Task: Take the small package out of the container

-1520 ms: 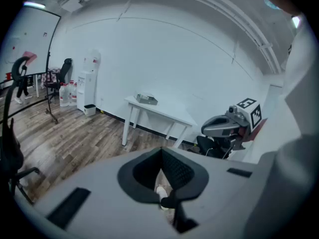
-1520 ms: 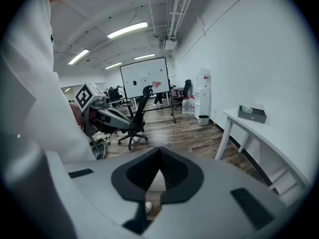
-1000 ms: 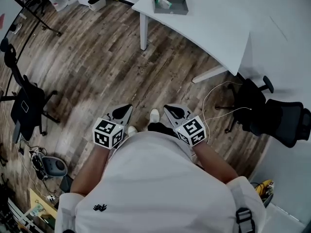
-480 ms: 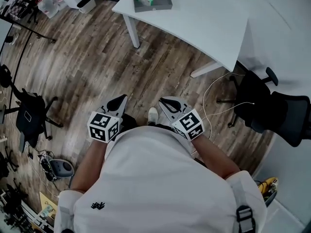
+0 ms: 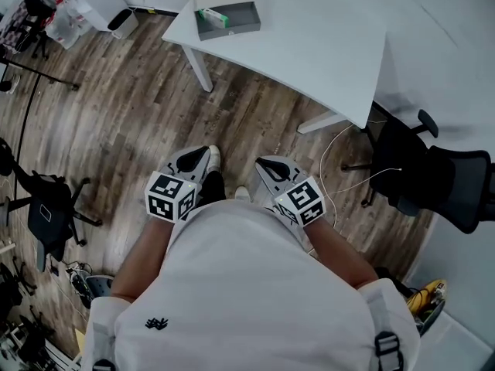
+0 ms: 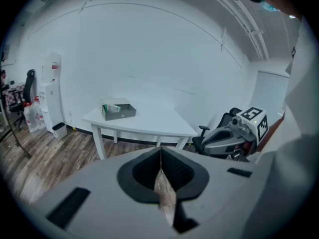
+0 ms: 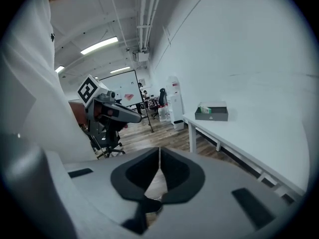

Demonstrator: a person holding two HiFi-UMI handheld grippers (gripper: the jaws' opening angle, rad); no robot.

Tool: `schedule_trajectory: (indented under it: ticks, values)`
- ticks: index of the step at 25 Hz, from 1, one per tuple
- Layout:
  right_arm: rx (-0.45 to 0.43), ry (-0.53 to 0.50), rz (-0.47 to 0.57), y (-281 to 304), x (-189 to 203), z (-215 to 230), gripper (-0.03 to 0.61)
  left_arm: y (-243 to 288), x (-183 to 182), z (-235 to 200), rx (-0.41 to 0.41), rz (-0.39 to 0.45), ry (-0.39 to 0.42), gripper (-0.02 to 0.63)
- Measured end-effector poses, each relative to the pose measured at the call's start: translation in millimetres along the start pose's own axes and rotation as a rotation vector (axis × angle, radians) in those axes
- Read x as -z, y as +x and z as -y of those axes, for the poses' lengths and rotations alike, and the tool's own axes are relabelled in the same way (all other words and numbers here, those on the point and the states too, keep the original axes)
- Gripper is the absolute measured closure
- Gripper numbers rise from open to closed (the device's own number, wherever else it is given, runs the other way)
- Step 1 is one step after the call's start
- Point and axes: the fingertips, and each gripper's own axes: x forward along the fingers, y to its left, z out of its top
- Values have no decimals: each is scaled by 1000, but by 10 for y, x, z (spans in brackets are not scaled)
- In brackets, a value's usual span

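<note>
standing on a wood floor (image 5: 139,107), well back from the table (image 5: 309,37) and facing it. on the table, near its left end: a grey container (image 5: 241,20), open on top. inside, at the side nearest the table's left edge: a small green-and-white package (image 5: 213,15), lying flat, untouched. well apart from the table, held low and side by side before a white shirt (image 5: 247,284): two grippers, both aimed toward the table and tipped downward, marker cubes nearest the body. left gripper (image 6: 160,156) closed, jaws pressed edge to edge in one thin line, nothing between them, only floor past the tips. right gripper (image 7: 159,156) closed and empty too, jaws meeting the same way. neither anywhere near the container. beside the table's right end: a black chair (image 5: 433,180), with a white cable (image 5: 383,175) trailing over the floor between it and the table's right leg. past the table's left end, by the wall: a pale bin (image 5: 122,22). far from the table, on the left: a second black chair (image 5: 42,207) and a clutter of gear too small to make out.
</note>
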Motion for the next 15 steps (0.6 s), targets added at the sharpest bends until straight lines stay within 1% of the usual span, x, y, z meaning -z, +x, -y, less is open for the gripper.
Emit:
schedule_trajectory:
  ticks: [3, 5, 9, 12, 15]
  values:
    - [49, 20, 2, 56, -144, 155, 568, 206, -140, -134, 53, -22, 23, 604]
    - [87, 37, 5, 104, -229, 301, 568, 353, -295, -256, 80, -22, 40, 604]
    - [147, 71, 1, 313, -408, 540, 568, 617, -614, -598, 110, -15, 76, 604]
    - [177, 91, 1, 466, -547, 619, 568, 775, -768, -834, 131, -15, 80, 604]
    - [202, 97, -5, 602, -661, 702, 568, 937, -908, -1072, 144, -8, 67, 596]
